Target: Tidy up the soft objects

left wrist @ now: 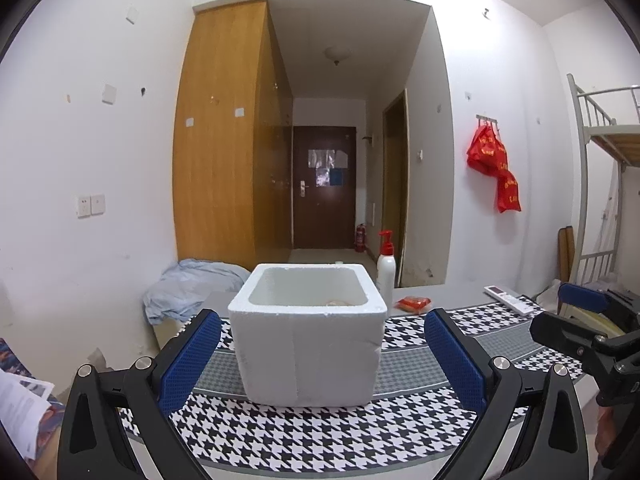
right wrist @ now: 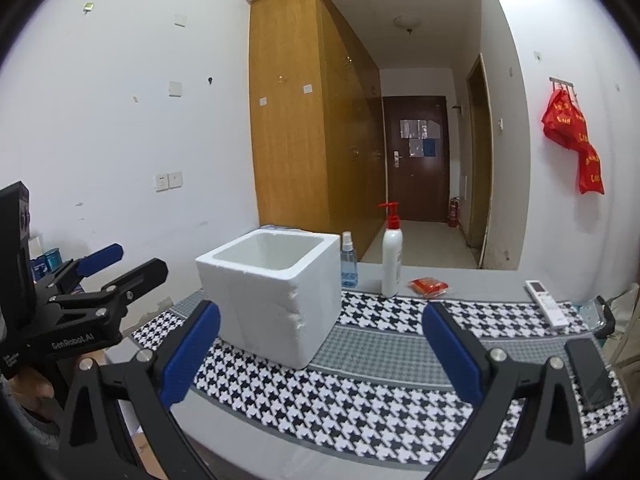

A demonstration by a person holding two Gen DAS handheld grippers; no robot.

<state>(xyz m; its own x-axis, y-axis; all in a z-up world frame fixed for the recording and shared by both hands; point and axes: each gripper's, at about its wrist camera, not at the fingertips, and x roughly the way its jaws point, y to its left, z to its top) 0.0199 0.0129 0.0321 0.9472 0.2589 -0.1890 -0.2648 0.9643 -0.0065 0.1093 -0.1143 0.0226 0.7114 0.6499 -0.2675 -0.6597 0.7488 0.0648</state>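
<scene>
Both tools, left tool [left wrist: 322, 354] and right tool [right wrist: 320, 350], hover with blue pads apart, holding nothing. Between them a white square foam box [left wrist: 308, 332] sits on the houndstooth-clothed table [right wrist: 360, 392]; being light, I judge a careless nudge could tip it. Soft red packet [right wrist: 428, 286] lies beyond.

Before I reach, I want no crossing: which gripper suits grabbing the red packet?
Probably right. The red packet lies right of the foam box, ahead of the open right gripper.

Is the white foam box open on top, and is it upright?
Open and upright: the foam box has no lid, its rim faces up, and its base sits flat on the houndstooth cloth.
</scene>
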